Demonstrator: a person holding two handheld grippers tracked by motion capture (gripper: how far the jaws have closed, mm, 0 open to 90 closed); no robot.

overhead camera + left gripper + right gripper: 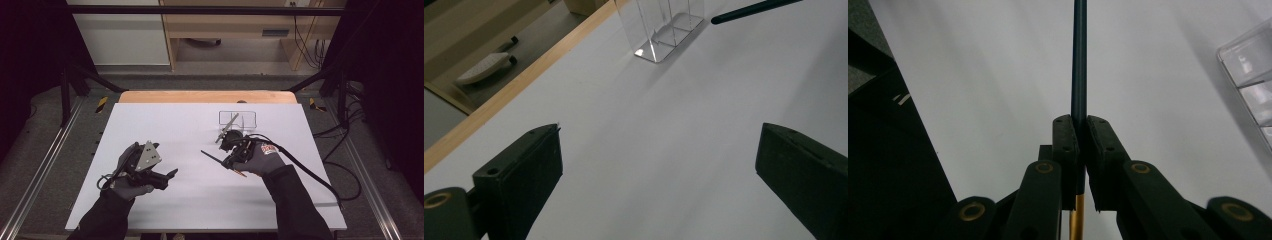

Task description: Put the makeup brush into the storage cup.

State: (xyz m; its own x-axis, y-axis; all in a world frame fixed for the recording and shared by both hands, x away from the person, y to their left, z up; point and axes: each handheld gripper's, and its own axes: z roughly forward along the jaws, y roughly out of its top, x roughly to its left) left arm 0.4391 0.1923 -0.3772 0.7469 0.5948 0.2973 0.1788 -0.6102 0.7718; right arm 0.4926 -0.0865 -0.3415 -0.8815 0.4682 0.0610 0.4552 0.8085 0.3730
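My right gripper [229, 161] [1081, 131] is shut on a thin dark stick [212, 156] [1079, 60] that has a gold-orange rear end [1075, 215]. The stick is held above the white table and points toward the left in the high view. Its dark tip [754, 9] reaches into the top of the left gripper view. A clear plastic box [237, 118] [664, 30] [1250, 75] with inner dividers stands on the table just beyond the right hand. My left gripper [167, 176] [659, 175] hangs over the table's left half, open, with nothing between its jaws.
The white sheet [190, 200] covers a wooden table whose far edge [207, 96] shows beyond it. Cables [310, 172] trail off the right side. Metal rails run along both sides on the floor, and wooden furniture stands behind.
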